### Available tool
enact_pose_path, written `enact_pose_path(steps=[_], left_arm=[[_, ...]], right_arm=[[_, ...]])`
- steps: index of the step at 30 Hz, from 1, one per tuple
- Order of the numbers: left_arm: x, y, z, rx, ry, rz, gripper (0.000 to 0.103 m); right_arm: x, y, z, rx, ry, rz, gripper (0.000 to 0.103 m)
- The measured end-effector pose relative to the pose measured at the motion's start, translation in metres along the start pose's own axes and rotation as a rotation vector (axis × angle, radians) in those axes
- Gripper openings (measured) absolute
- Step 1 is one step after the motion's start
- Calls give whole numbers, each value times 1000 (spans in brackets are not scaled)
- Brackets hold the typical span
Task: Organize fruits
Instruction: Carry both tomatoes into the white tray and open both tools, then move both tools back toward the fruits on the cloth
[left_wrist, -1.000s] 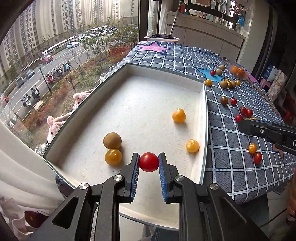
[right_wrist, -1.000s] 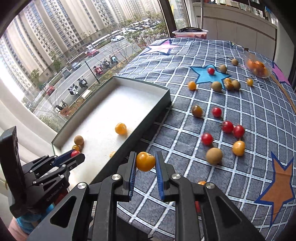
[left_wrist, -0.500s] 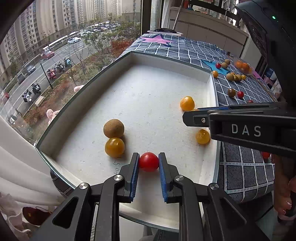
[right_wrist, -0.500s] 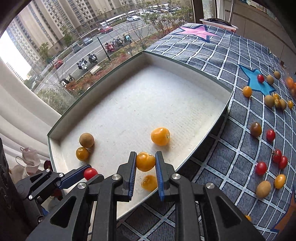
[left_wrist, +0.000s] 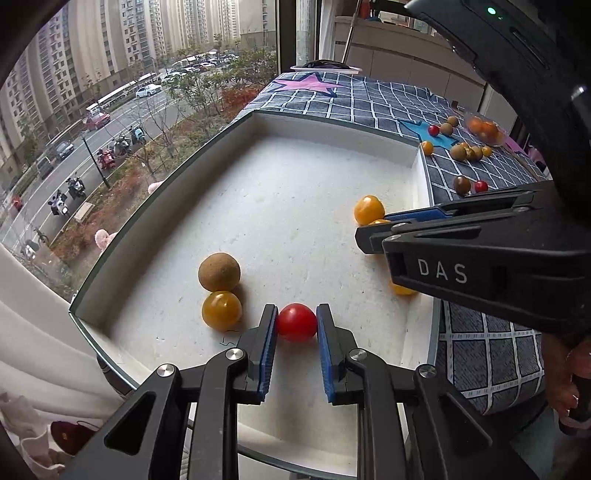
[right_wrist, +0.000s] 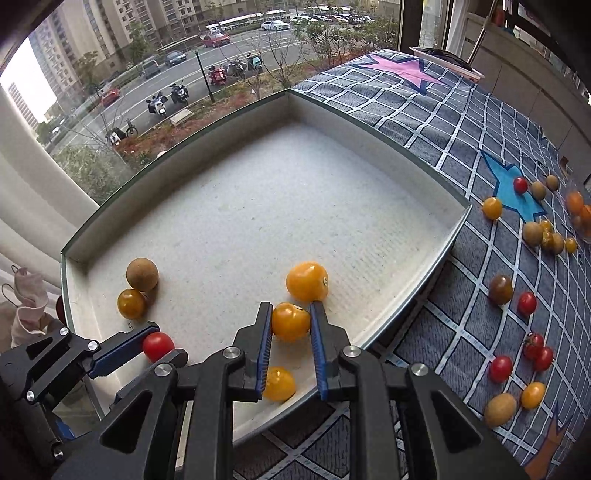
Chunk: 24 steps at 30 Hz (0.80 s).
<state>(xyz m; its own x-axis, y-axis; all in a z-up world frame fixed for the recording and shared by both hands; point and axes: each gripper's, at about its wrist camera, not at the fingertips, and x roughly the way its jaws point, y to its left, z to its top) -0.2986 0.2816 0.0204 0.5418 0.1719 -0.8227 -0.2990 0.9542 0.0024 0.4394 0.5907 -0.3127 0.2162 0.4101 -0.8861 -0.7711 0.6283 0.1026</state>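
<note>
Holding a small round red cherry tomato (left_wrist: 297, 321) between its blue-padded fingers, the left gripper (left_wrist: 296, 326) hangs low over the near end of the shallow white-lined cardboard tray (left_wrist: 334, 127), and the jaws are clenched on the fruit. The right gripper (right_wrist: 290, 325) is likewise clamped on a yellow-orange cherry tomato (right_wrist: 290, 321), poised over the tray's near right edge.

Both fruits look ready for release, and that is where trouble lies. The red tomato sits just beside a yellow tomato (left_wrist: 221, 309) and a rough brown round fruit (left_wrist: 219, 271), which touch each other; if it drops from any height it could roll into them and knock the pair apart. The right gripper's load has a larger orange tomato (right_wrist: 307, 281) just ahead and another yellow one (right_wrist: 279, 384) under its fingers near the wall, so an opening jaw may nudge either. Round, smooth skins on a flat liner will probably roll freely, and colours could mix if the aim is sorting by kind.

The two tools stand close together over the same end of the tray, so a careless withdrawal could clip one against the other. Many more tomatoes lie scattered on the blue checked tablecloth (right_wrist: 461, 122), near its edge in places, and a sweep of either tool might send some off.
</note>
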Motion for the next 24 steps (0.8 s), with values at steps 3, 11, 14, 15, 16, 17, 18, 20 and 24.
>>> enact_pose_path(steps=[3,11,14,15,16,17,18,20,24], left_arm=[[-2,1,-2,5,-1,3,23],[-13,0,-1,-4,-46,4,88],[-16,-3,0,-3,-39,14,88],[-17,-4,1,-1,-39,18,88],[-18,-5,1,1,-38,21,88],[-20,-7,1,3,-36,22,88],[-20,-9,1,6,-34,23,88],[-23,-13,3,16,-34,29,88],[-31,-25,6,36,-47,31,88]], right_arm=[[-4,-2,1,23,-14,41,27],[-41,-7,1,63,-128,70,78],[-54,-16,-3,94,-153,63,82],[-57,-20,-5,108,-159,62,82],[-61,-24,-8,121,-167,61,83],[-65,-29,-11,135,-175,58,83],[-68,-34,-14,149,-181,51,83],[-74,-46,-21,180,-188,41,83],[-85,-72,-42,244,-196,21,83]])
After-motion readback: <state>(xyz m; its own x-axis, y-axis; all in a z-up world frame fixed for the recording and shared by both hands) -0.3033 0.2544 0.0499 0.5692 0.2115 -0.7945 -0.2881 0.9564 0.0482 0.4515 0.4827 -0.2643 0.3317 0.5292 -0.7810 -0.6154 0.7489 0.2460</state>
